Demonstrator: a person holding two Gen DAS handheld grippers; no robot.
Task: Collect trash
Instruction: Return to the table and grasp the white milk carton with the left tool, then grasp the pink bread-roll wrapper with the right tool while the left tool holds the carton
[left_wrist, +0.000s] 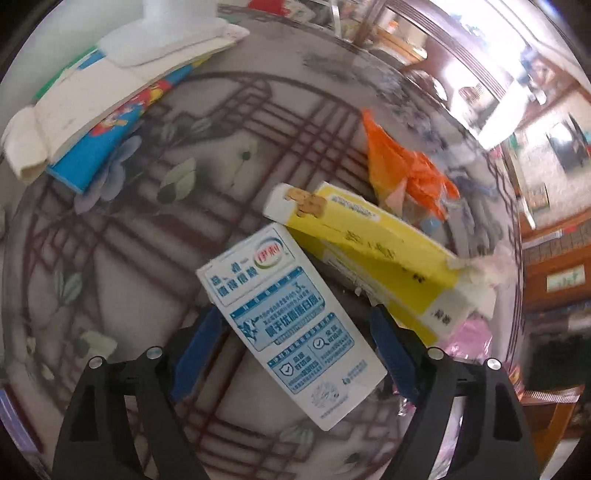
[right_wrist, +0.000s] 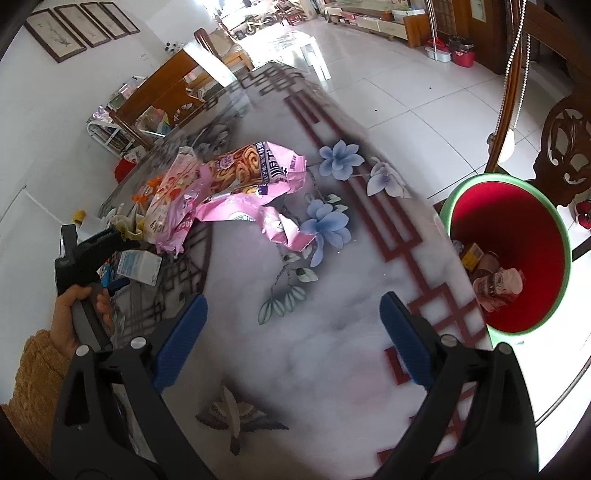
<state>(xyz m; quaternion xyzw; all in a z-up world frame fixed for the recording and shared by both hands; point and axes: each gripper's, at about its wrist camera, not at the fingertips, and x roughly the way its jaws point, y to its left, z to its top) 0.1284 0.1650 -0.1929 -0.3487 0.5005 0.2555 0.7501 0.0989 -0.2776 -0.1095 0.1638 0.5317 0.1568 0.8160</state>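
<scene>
While the milk carton (left_wrist: 291, 325) lay flat on the bench (left_wrist: 122, 266) between the fingers of the left tool (left_wrist: 299, 347), its long axis ran slantwise from far left to near right, so the jaws straddled it at an angle rather than square. That tool stood wide open, neither blue pad clearly touching the carton, and held nothing. A yellow box (left_wrist: 373, 240) leaned just beyond it, on the right. The right tool (right_wrist: 293, 341), equally wide and empty, hovered over bare bench, farther from the carton but nearer the red bin (right_wrist: 517, 251) off the right edge.
</scene>
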